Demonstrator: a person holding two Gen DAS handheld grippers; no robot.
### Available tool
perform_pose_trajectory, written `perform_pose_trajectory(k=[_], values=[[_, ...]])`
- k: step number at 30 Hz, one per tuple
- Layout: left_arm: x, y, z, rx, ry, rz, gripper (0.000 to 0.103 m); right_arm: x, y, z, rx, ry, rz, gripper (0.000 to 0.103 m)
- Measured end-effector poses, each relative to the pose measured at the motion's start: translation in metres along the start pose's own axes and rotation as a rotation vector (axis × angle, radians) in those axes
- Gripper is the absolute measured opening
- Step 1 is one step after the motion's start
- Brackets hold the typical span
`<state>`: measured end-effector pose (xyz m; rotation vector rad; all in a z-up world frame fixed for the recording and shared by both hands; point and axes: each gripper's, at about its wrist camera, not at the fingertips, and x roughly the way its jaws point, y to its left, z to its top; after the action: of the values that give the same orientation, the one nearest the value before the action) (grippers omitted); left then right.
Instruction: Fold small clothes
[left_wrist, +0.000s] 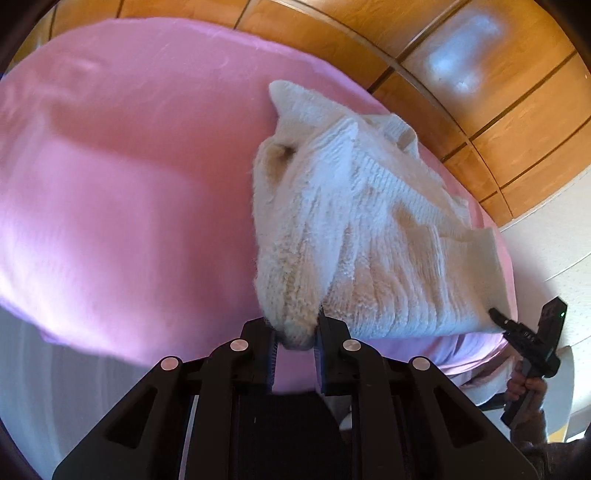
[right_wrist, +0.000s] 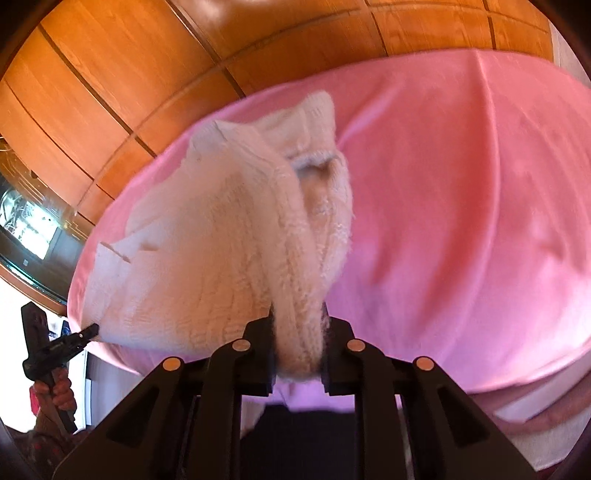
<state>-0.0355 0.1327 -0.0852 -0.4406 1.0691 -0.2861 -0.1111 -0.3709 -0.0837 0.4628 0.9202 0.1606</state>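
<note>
A small cream knitted sweater (left_wrist: 354, 221) hangs stretched between both grippers above a pink sheet (left_wrist: 129, 184). My left gripper (left_wrist: 295, 332) is shut on one bunched corner of it. My right gripper (right_wrist: 299, 343) is shut on the other corner of the sweater (right_wrist: 221, 258). The right gripper also shows at the right edge of the left wrist view (left_wrist: 496, 315), pinching the sweater's hem. The left gripper shows at the left edge of the right wrist view (right_wrist: 90, 328), pinching the far hem. The sweater's far end rests on the sheet (right_wrist: 461, 203).
The pink sheet covers a bed or table. Behind it stands a wall of orange wooden panels (left_wrist: 498, 110), also seen in the right wrist view (right_wrist: 110, 74). A dark screen (right_wrist: 29, 225) is at the far left. A white wall (left_wrist: 554, 240) is at right.
</note>
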Motion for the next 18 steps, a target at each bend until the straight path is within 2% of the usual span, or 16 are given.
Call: perform_pose_trajectory(k=[2, 4, 5, 7, 9, 12, 15, 18], values=[[-0.003, -0.003, 0.000, -0.003, -0.022, 0.038, 0.027, 0.000, 0.000, -0.001, -0.002, 0.003, -0.020, 0.023], [-0.015, -0.004, 0.010, -0.006, -0.077, 0.110, 0.041, -0.006, -0.001, 0.007, -0.005, -0.033, -0.078, 0.034], [-0.020, -0.007, 0.011, 0.002, -0.098, 0.118, 0.043, -0.010, -0.001, 0.011, -0.009, -0.056, -0.100, 0.042], [-0.035, -0.023, 0.016, 0.080, -0.160, 0.091, 0.043, -0.018, 0.009, 0.021, -0.048, -0.103, -0.108, 0.044], [-0.037, -0.049, 0.017, 0.195, -0.177, 0.042, 0.043, -0.017, 0.023, 0.027, -0.087, -0.115, -0.080, 0.044], [-0.014, -0.072, 0.017, 0.287, -0.135, 0.023, 0.043, 0.004, 0.057, 0.033, -0.171, -0.100, -0.019, 0.043], [0.026, -0.091, 0.023, 0.359, -0.094, 0.067, 0.043, 0.038, 0.091, 0.039, -0.255, -0.056, 0.007, 0.042], [0.063, -0.097, 0.035, 0.371, -0.035, 0.100, 0.043, 0.072, 0.110, 0.042, -0.314, -0.002, -0.006, 0.041]])
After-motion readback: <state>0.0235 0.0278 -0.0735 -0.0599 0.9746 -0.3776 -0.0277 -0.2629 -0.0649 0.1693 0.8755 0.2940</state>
